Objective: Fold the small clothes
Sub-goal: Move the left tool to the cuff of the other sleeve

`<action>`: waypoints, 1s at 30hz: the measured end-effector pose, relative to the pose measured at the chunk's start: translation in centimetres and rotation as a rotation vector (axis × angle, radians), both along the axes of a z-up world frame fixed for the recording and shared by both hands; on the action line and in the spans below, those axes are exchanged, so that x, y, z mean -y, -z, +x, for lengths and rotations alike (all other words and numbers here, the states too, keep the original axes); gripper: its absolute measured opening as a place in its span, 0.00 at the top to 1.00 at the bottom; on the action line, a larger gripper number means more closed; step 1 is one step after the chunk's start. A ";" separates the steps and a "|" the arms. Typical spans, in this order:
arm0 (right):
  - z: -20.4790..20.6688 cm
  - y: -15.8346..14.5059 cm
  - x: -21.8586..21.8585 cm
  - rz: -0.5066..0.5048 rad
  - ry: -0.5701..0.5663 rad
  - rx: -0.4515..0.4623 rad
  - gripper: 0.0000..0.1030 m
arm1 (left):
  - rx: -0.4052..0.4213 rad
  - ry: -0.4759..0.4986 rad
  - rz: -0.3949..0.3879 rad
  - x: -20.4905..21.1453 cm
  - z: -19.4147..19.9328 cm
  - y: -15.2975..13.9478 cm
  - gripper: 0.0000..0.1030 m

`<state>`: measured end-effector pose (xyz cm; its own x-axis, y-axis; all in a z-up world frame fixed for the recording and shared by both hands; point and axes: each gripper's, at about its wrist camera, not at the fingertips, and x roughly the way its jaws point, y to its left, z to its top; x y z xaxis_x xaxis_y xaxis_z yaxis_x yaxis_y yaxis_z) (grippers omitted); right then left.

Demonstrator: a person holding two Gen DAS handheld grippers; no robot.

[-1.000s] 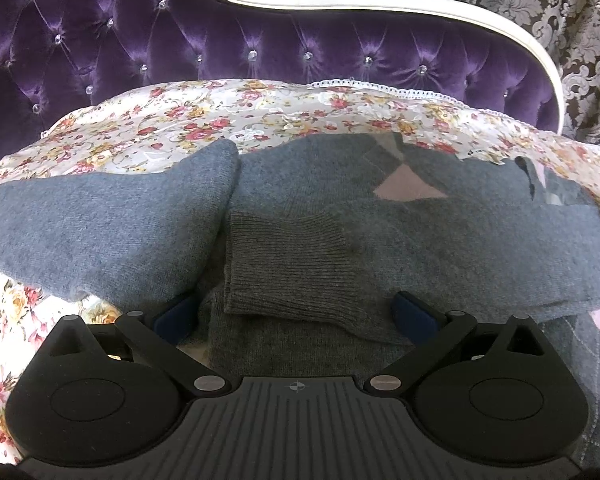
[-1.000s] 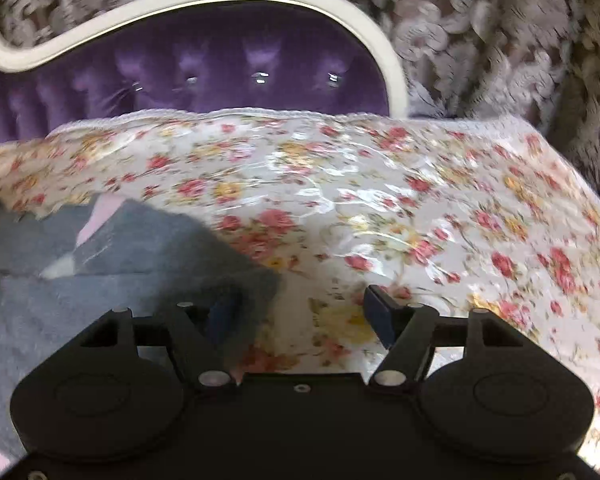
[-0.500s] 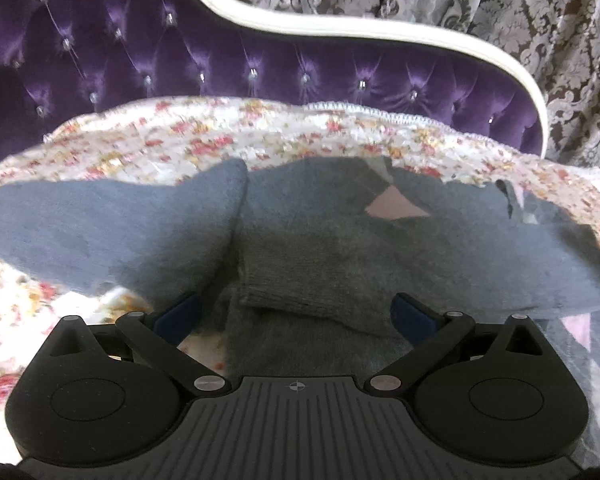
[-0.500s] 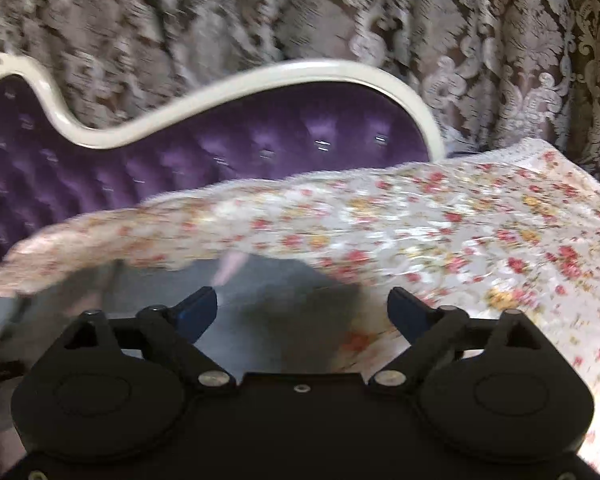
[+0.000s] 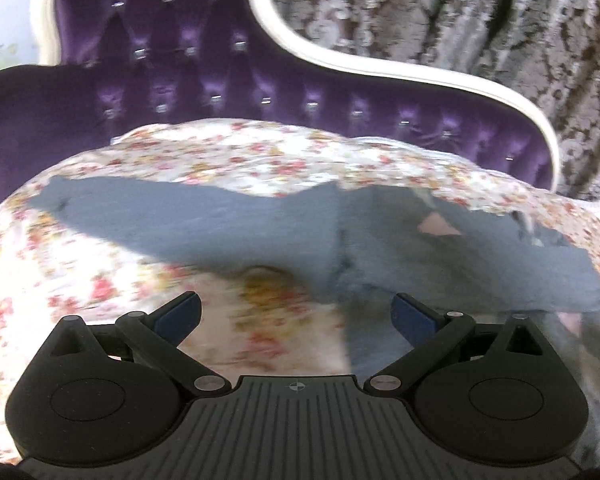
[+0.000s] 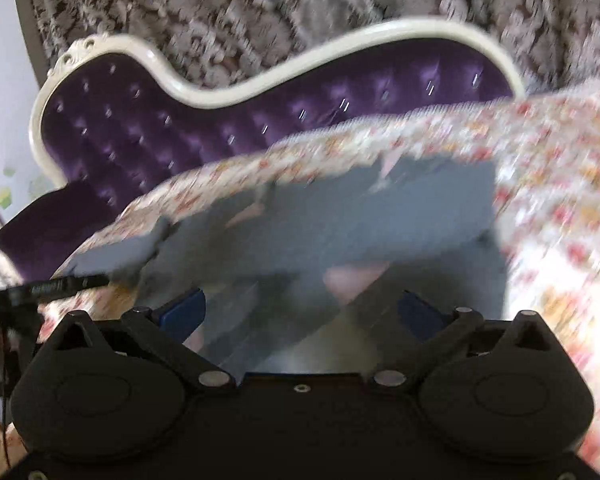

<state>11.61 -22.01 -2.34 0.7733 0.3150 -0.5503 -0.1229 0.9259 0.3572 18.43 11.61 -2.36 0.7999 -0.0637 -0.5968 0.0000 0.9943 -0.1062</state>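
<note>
A grey knit sweater (image 5: 400,248) with pink diamond patches lies spread on the floral bedspread (image 5: 228,160); one sleeve stretches out to the left. My left gripper (image 5: 296,314) is open and empty, raised above the sweater's near left edge. In the right wrist view the same sweater (image 6: 360,216) lies ahead, blurred by motion. My right gripper (image 6: 300,312) is open and empty above its near part. Neither gripper touches the cloth.
A purple tufted headboard (image 5: 260,92) with a white frame stands behind the bed, with patterned curtains (image 5: 480,20) beyond. The other gripper's dark handle (image 6: 52,284) shows at the left edge of the right wrist view.
Both grippers have pulled back and risen from the sweater. The left one shifted left, so more bedspread shows under it. The right one swung left over the sweater. Both stay open.
</note>
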 end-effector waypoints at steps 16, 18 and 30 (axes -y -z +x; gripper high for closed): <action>-1.6 3.8 -8.6 -0.305 -0.088 -0.002 0.00 | -0.067 -0.180 -0.101 -10.1 3.1 0.8 0.01; -1.4 4.1 -8.6 -0.305 -0.093 -0.020 0.00 | -0.064 -0.204 -0.085 -10.9 4.0 0.8 0.01; -1.6 4.3 -8.9 -0.306 -0.089 -0.013 0.00 | -0.044 -0.334 -0.052 -16.7 8.6 1.8 0.03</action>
<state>10.05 -13.14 -6.69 0.7423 0.1996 -0.6397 -0.2059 0.9764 0.0657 26.98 28.28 -4.13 0.7551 0.1663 -0.6342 -0.3303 0.9321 -0.1489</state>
